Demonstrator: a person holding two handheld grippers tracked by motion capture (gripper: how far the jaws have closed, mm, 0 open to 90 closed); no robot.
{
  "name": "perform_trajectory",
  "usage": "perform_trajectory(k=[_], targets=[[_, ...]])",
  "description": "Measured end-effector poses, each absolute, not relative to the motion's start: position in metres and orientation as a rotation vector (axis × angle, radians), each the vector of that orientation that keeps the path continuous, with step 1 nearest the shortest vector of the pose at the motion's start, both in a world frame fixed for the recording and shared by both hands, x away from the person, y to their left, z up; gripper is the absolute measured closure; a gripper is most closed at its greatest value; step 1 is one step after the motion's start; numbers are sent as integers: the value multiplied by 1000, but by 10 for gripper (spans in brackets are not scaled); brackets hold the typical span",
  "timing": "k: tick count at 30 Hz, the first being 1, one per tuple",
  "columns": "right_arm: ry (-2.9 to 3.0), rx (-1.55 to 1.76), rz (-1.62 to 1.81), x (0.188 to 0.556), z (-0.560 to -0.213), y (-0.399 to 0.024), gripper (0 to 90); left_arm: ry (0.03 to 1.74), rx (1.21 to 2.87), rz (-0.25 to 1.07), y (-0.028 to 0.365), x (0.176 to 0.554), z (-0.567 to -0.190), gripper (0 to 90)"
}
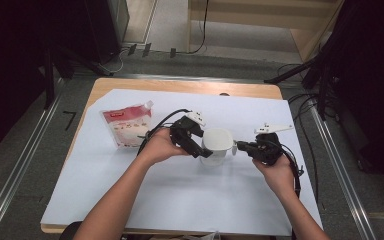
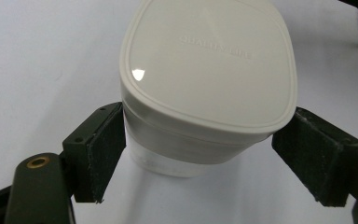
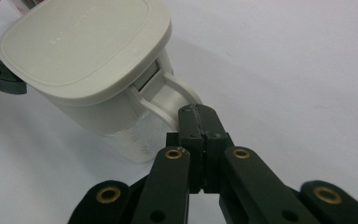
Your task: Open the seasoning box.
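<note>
Jug, white w/ a flat lid, stands upright near the middle of the white sheet covering the tabletop, well off every edge. Right gripper is fully closed at the jug's handle, jaws pressed together w/ the handle loop at their tips; whether they actually pinch it, can't tell. Probably steadies the jug. Left gripper is spread wide, pads either side of the body just under the lid rim, not quite touching, likely lining up on the lid. Lid embossing reads "QUALITY LIFE". Red-and-white pouch lies toward the sheet's far left corner; its print is too small to read.
</note>
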State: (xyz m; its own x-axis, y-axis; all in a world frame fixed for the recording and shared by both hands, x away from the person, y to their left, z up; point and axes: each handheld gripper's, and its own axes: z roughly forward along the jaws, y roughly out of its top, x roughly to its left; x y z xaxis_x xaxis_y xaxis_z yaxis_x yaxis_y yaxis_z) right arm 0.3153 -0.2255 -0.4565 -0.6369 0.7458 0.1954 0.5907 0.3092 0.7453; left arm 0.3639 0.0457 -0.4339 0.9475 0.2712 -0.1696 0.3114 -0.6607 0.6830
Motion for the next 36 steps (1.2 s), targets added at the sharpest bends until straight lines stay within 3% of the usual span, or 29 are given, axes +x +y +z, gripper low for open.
perform_trajectory(k=[6,9,10,13,28,36], targets=[[2389,1223,1235,315,-456,-224,900,416,2322,-4,54,364,-425,262],[2386,1219,1252,314,-455,-225,900,431,2232,-74,63,368,-420,494],[2383,1212,1272,315,-455,-226,900,431,2215,-90,63,369,-419,510],[2384,1185,1261,313,-454,-222,900,407,2286,-22,61,365,-416,504],[2373,1194,1272,314,-454,-223,900,393,2275,-28,59,364,-415,525],[2371,1186,1270,313,-453,-222,900,385,2292,-38,60,363,-411,607]])
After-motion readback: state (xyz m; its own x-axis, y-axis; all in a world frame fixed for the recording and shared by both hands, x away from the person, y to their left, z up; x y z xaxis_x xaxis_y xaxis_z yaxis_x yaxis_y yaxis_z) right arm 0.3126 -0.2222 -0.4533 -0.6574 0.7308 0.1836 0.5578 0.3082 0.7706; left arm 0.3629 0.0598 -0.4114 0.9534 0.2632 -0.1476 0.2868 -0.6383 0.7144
